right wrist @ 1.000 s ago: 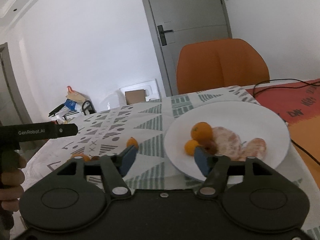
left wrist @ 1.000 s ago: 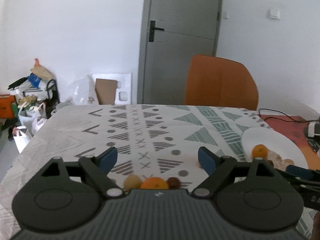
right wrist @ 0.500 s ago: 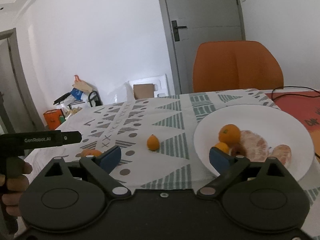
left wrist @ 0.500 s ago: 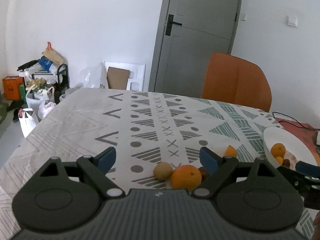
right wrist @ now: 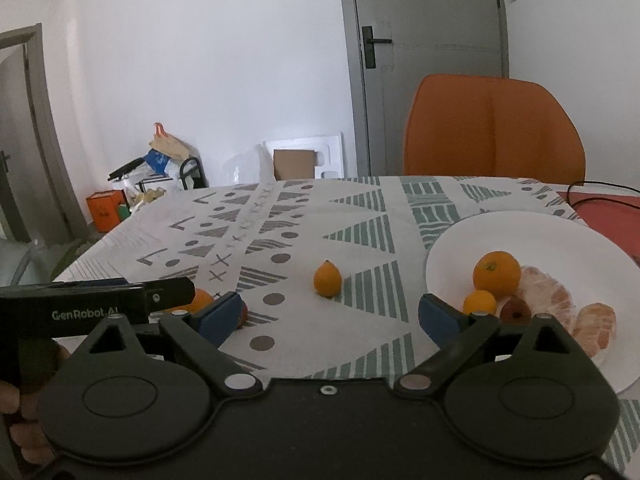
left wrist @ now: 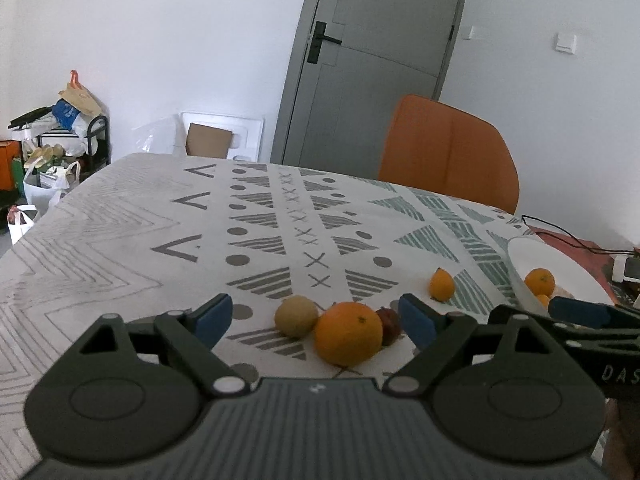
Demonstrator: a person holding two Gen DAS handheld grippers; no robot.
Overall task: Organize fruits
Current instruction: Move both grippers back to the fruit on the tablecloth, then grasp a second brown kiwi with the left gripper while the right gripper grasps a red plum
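Observation:
In the left wrist view, a large orange (left wrist: 347, 333), a tan round fruit (left wrist: 296, 316) and a small dark red fruit (left wrist: 389, 326) sit together on the patterned tablecloth, just ahead of my open, empty left gripper (left wrist: 316, 318). A small pointed orange fruit (left wrist: 441, 285) lies alone to the right; it also shows in the right wrist view (right wrist: 327, 278). A white plate (right wrist: 560, 240) holds an orange (right wrist: 497, 274), a small orange fruit (right wrist: 479, 302), a dark red fruit (right wrist: 515, 311) and peeled segments (right wrist: 548, 294). My right gripper (right wrist: 331, 314) is open and empty, near the plate's left edge.
An orange chair (right wrist: 494, 128) stands behind the table's far edge. A black cable (left wrist: 576, 240) and a red mat (right wrist: 612, 216) lie at the right. Bags and boxes (left wrist: 52, 152) are piled on the floor at the left. A grey door (left wrist: 372, 64) is behind.
Both grippers have pulled back and up from the table, so the fruits sit farther ahead between the fingers. The fruits and the plate have not moved.

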